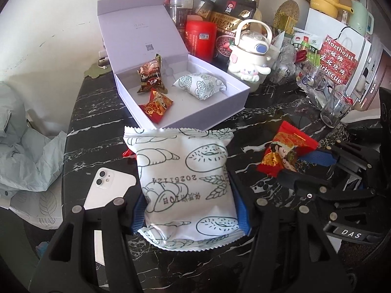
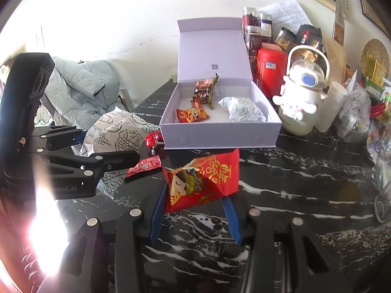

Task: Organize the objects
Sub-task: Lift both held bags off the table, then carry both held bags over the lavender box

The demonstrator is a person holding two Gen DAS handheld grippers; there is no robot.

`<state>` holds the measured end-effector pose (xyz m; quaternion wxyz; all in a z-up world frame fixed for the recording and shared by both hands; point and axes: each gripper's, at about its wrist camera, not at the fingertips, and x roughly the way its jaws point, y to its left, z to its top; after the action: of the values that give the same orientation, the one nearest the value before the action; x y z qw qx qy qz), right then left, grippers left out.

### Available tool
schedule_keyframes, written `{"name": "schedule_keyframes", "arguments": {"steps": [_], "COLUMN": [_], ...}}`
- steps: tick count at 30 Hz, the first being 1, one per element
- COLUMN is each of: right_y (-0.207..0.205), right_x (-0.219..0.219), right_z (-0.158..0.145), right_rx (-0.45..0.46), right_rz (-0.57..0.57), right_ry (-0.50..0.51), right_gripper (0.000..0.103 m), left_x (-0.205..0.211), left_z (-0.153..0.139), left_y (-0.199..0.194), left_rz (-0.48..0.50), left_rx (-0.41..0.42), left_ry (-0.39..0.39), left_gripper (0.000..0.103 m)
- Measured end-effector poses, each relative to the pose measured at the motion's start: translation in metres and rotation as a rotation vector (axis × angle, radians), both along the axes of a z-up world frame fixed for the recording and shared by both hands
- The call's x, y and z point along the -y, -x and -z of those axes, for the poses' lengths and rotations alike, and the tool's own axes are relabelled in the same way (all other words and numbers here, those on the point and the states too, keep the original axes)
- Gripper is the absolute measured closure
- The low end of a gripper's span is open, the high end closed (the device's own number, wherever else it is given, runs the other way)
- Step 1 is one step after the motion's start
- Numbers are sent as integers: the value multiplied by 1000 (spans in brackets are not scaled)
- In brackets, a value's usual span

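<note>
- Two hand-held grippers hang above the black marbled table (image 1: 92, 112), each carrying a packet, and both face the open white gift box (image 1: 215, 112) that lies ahead of them.
- The left hand-held gripper (image 1: 188, 210) is clamped on a white bread packet (image 1: 185, 185) printed with pastry line drawings; the blue pads press its two sides, and its long axis runs away from the hand, straight toward the box.
- The right hand-held gripper (image 2: 195, 217) is clamped on a red sweet packet (image 2: 202, 183) with a cartoon figure, gripped at its lower end, its upper edge leaning toward the box.
- Inside the box already lie a brown snack packet (image 1: 150, 74), a small red packet (image 1: 156, 106) and another white bread packet (image 1: 199, 85), with bare floor toward the near wall.
- The left one looks nearer the box's near wall; the right sits off to its side, by the drinking glass (image 1: 336, 107).
- My reading: the move ahead is forward over that near wall, then down.
</note>
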<state>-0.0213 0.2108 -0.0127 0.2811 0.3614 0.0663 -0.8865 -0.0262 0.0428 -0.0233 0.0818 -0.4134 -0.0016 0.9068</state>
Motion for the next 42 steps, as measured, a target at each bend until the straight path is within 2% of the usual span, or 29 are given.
{"name": "schedule_keyframes", "arguments": {"steps": [7, 18, 32, 42], "right_y": [-12, -13, 36, 75], "right_x": [-1, -8, 2, 14], "right_z": [-16, -25, -29, -20], "right_rx": [-24, -35, -25, 3], "right_rz": [5, 23, 1, -14], "right_ry": [3, 1, -4, -22], "right_gripper": [58, 58, 58, 58], "left_x": [-1, -8, 2, 9], "left_z": [-20, -25, -26, -11], "left_y": [-10, -4, 39, 77], "left_rz": [-8, 27, 28, 33], "left_rx": [-32, -9, 20, 61], "left_ry": [19, 4, -21, -28], "left_gripper": [46, 46, 46, 46]}}
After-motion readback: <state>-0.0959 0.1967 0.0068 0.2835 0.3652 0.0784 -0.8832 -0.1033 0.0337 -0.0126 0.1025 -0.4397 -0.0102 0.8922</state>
